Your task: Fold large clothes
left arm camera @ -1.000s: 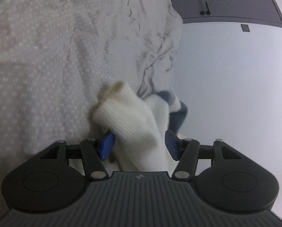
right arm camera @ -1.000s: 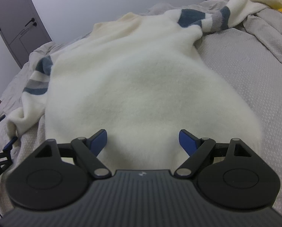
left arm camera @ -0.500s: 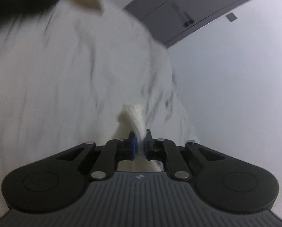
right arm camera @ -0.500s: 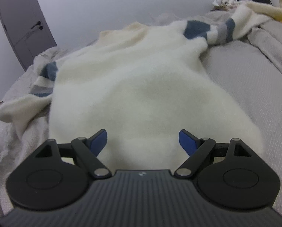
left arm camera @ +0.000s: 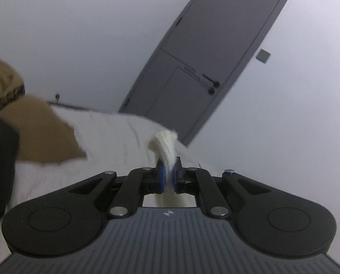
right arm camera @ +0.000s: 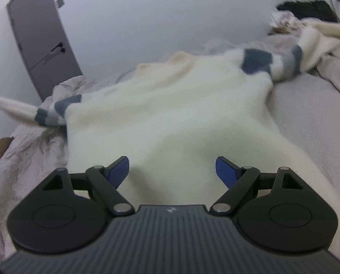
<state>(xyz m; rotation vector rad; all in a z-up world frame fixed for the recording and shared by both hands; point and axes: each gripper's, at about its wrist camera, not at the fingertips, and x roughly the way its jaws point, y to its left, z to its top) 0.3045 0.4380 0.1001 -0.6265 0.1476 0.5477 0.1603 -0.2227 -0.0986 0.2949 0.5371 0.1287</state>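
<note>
The left tongs [left arm camera: 167,177], wide around the cuff a second ago, are now clamped on it and raised toward the door [left arm camera: 206,61]. The left sleeve [right arm camera: 21,109] has lifted off the bed [right arm camera: 306,105]. The cream sweater [right arm camera: 170,118], blue-striped, lies spread there under the right tongs [right arm camera: 172,171], held apart.

Your cream sweater [right arm camera: 174,114] has blue-and-grey striped sleeves; beyond it, a dark grey door [right arm camera: 40,38], white wall [right arm camera: 158,11].
</note>
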